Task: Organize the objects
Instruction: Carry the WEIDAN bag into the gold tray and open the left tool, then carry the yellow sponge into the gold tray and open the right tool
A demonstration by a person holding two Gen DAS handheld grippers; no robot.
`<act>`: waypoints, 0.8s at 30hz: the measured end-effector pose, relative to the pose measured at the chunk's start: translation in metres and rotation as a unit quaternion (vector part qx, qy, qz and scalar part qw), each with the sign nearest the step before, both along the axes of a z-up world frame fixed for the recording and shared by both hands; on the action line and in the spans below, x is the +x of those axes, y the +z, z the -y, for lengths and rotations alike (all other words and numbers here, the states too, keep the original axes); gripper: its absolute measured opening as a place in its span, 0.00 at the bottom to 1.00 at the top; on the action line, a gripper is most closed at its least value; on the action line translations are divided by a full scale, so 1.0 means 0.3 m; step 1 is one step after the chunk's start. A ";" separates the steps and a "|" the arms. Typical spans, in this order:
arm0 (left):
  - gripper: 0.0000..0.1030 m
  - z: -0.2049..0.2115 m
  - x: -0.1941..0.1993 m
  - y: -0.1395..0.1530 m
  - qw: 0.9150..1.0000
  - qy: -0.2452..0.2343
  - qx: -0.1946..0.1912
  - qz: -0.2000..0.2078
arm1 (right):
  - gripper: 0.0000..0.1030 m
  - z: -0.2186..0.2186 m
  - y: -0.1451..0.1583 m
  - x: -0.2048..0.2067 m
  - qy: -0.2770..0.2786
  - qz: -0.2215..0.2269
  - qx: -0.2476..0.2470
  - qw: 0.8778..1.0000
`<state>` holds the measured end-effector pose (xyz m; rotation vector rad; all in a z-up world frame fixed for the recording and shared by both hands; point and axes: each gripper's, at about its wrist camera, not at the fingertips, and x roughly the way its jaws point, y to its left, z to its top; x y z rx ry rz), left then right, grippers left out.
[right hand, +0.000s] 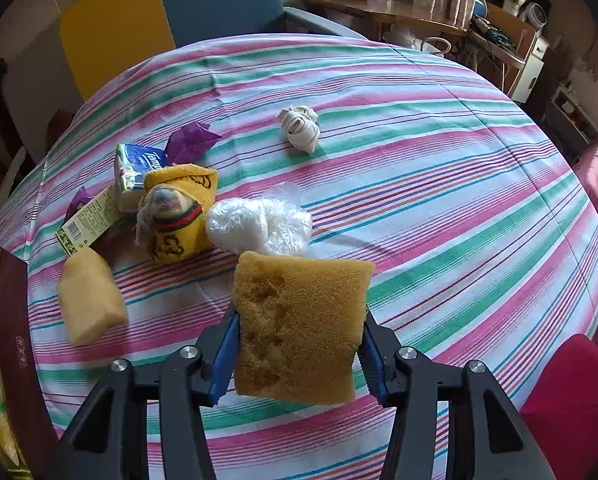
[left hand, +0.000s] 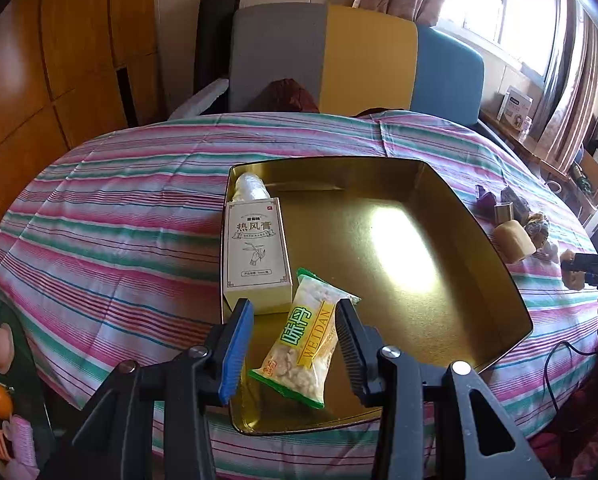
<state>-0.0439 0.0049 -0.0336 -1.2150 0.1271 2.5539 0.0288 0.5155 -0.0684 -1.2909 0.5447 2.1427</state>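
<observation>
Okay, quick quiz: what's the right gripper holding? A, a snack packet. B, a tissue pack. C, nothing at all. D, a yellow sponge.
D: in the right wrist view the right gripper has its pads pressed on both sides of the sponge, holding it above the striped cloth.

Cloth (right hand: 439,184): stripes of pink, green, white, thin blue and purple. Tray (left hand: 495,264): gold inside. Box (left hand: 257,256): cream, dark lettering and line drawing. Snack packet (left hand: 305,340): yellow and clear, green ends. Sponge (right hand: 299,328): mustard-yellow, darker pits. Second sponge (right hand: 89,296): pale yellow. Sock roll (right hand: 299,126): off-white. Tissue pack (right hand: 139,168): blue and white. Gripper pads (left hand: 235,350): blue.
</observation>
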 end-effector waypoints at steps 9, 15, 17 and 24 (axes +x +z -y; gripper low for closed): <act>0.42 0.005 -0.003 0.008 1.000 -0.004 0.004 -0.005 | 0.52 0.072 0.058 0.008 0.037 -0.059 -0.009 0.998; 0.42 0.005 0.001 0.004 1.000 -0.005 0.007 -0.002 | 0.52 0.204 0.092 -0.008 0.081 -0.082 -0.020 0.993; 0.42 0.009 0.001 0.000 1.000 -0.003 0.008 0.001 | 0.52 0.257 0.115 -0.026 0.101 -0.092 -0.021 0.990; 0.42 0.028 -0.003 -0.029 1.000 0.009 0.010 0.014 | 0.52 0.494 0.211 -0.090 0.195 -0.127 -0.030 0.972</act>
